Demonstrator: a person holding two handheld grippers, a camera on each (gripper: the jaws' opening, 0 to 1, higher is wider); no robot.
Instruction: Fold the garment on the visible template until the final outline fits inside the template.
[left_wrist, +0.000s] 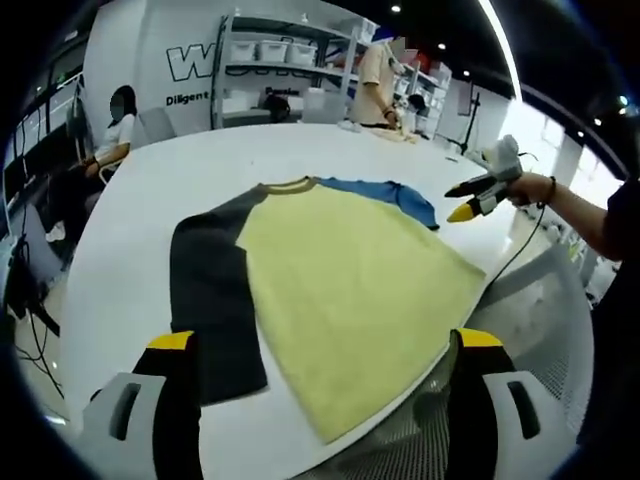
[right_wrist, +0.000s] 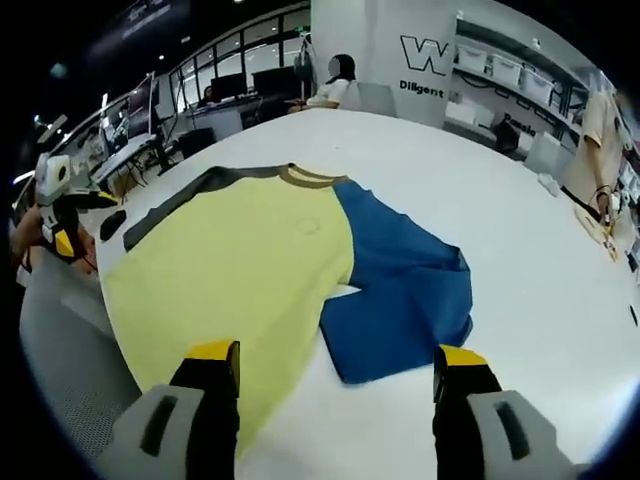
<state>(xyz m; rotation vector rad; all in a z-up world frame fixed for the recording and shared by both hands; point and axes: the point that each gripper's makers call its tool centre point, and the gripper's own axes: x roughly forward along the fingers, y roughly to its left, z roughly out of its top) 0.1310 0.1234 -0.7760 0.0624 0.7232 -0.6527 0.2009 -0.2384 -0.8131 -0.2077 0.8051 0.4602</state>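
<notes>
Spread flat on the white table (left_wrist: 150, 190), the raglan shirt (left_wrist: 340, 290) is seen just beyond the left gripper (left_wrist: 325, 345), whose jaws are parted wide and empty. Its yellow body sits centred, the dark grey sleeve (left_wrist: 210, 300) at 9 o'clock, the blue sleeve (right_wrist: 400, 290) at 1 o'clock. The right gripper (right_wrist: 335, 355) is likewise spread, grasping nothing. Storage bins (left_wrist: 265, 50) are shelved at 12 o'clock, contents indiscernible.
</notes>
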